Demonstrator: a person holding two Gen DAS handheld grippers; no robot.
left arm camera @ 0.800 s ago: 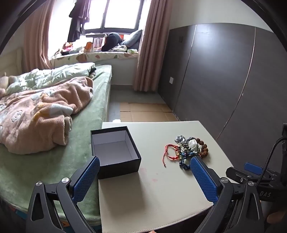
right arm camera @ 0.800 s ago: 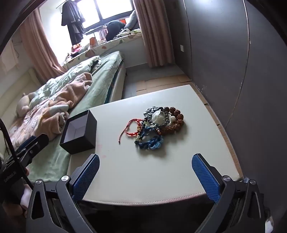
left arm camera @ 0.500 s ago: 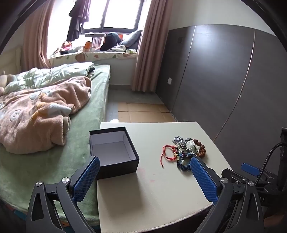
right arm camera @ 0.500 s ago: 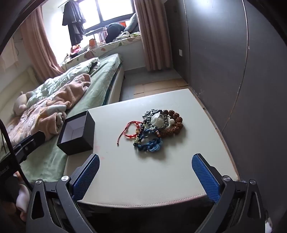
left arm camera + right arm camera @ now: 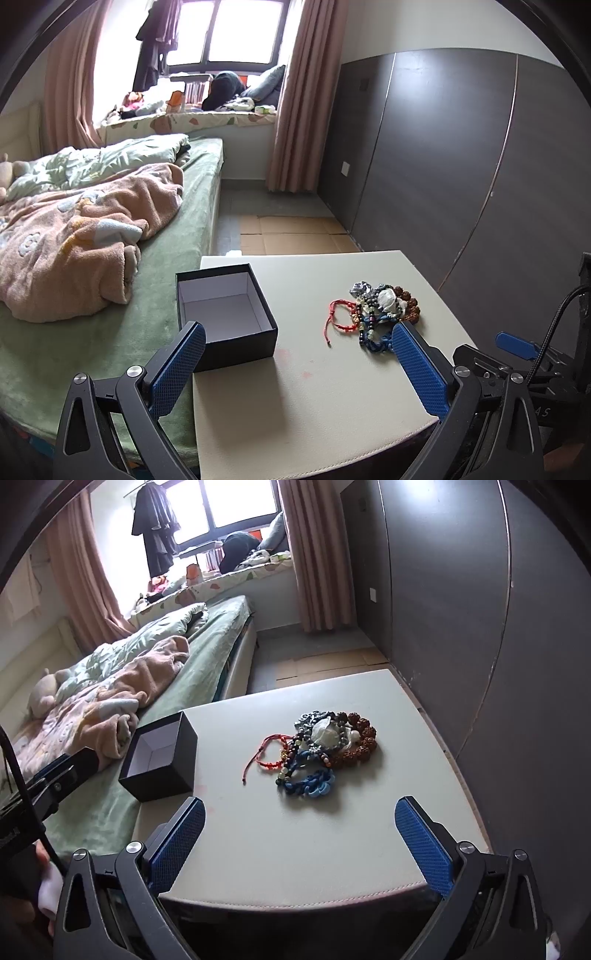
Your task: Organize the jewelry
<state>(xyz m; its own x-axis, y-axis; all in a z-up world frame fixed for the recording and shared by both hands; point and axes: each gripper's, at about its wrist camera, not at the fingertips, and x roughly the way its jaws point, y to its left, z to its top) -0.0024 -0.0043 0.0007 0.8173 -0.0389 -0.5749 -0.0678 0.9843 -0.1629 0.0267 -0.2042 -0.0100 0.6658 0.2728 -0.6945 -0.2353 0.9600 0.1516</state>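
While both grippers are hanging above the near edge of the table (image 5: pixel 332 849), neither one is touching anything. The left gripper (image 5: pixel 295 363) is standing with its jaws spread wide, nothing between the blue pads (image 5: pixel 419 363). The right gripper (image 5: pixel 299 840) is likewise standing wide, its pads (image 5: pixel 177 843) clear of the tabletop and holding nothing.

The jewelry (image 5: pixel 321 747) is lying in one tangled pile on the table, toward its right half and well apart from both grippers. In the pile:
- a red cord bracelet (image 5: pixel 267 753) is lying at the left edge, its loose end trailing toward the near side;
- a blue chain-link piece (image 5: pixel 314 781) is lying at the near edge;
- a string of brown beads (image 5: pixel 360 744) is curving round the right side;
- a pale stone piece (image 5: pixel 325 731) is sitting on top near the middle.
The finer strands are overlapping too closely to separate.

The box (image 5: pixel 225 314), black outside and white inside, is sitting open and empty at the table's left edge, beside the bed (image 5: pixel 166 288). It is standing apart from the pile, with bare tabletop between them. In the left wrist view the left pad is overlapping the box's near corner; contact cannot be determined.

A pink blanket (image 5: pixel 74 243) is lying crumpled on the bed. A dark wall panel (image 5: pixel 535 664) is running along the table's right side.
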